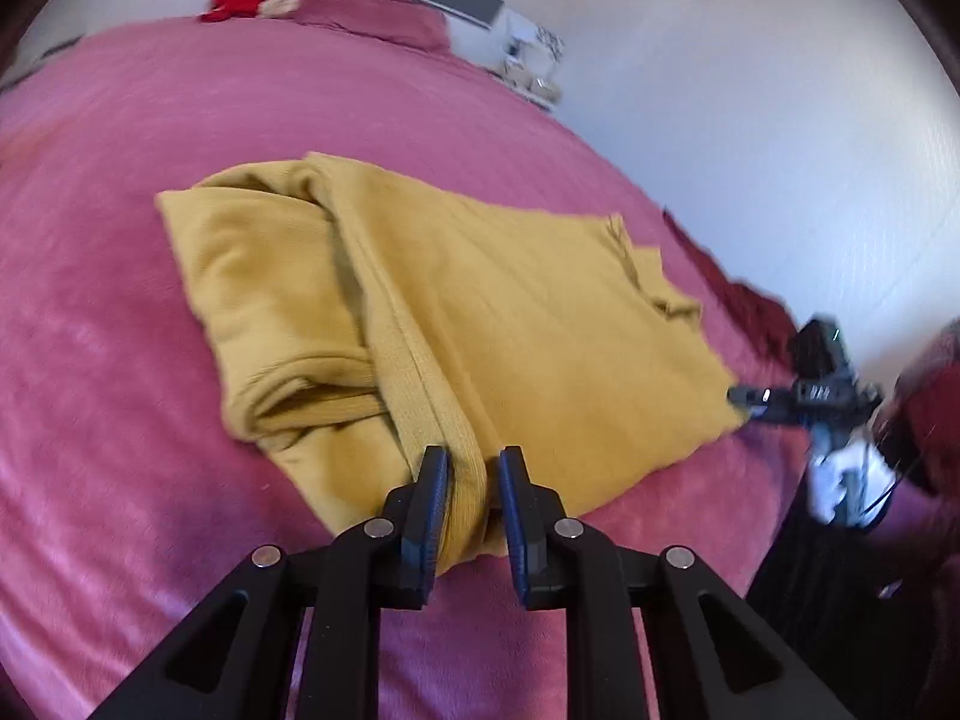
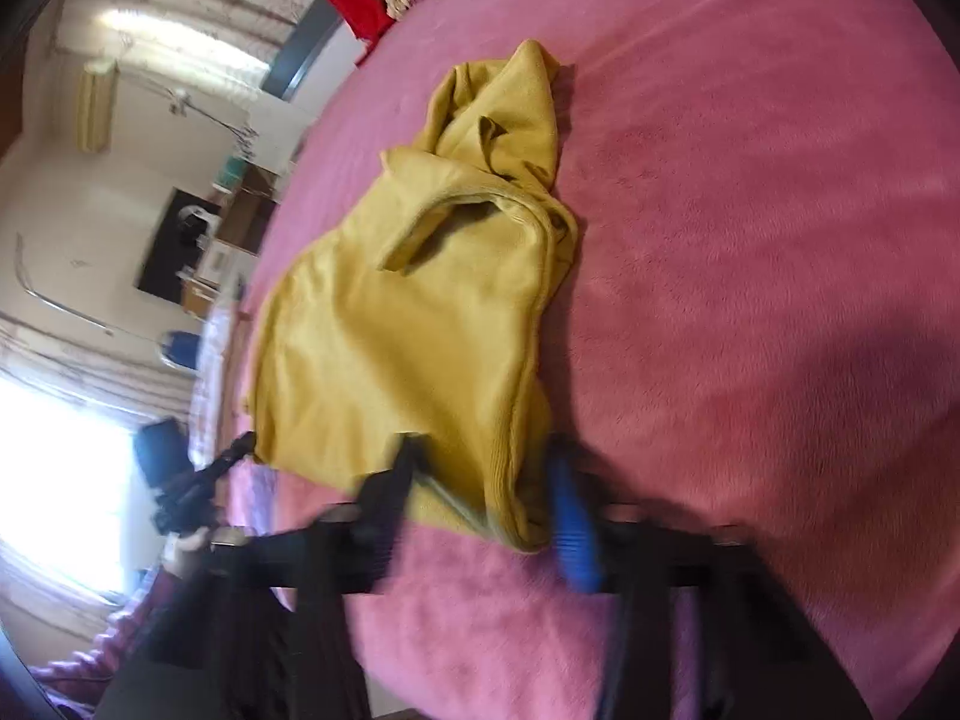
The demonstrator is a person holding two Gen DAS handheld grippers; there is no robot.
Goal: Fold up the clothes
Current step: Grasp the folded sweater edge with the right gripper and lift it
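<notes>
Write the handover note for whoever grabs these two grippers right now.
Left gripper: jaws slightly apart around the ribbed hem band of the mustard sweatshirt at its near edge; it cannot be told whether they pinch it.
Right gripper: open, blurred, jaws on either side of another hem corner; in the left view it shows at the garment's far right corner.
Sweatshirt lies on the pink bedspread, already partly folded, one side and a sleeve turned in, hood end bunched away from the grippers.
Left to do: probably bring the hem up toward the hood end, then flatten.
</notes>
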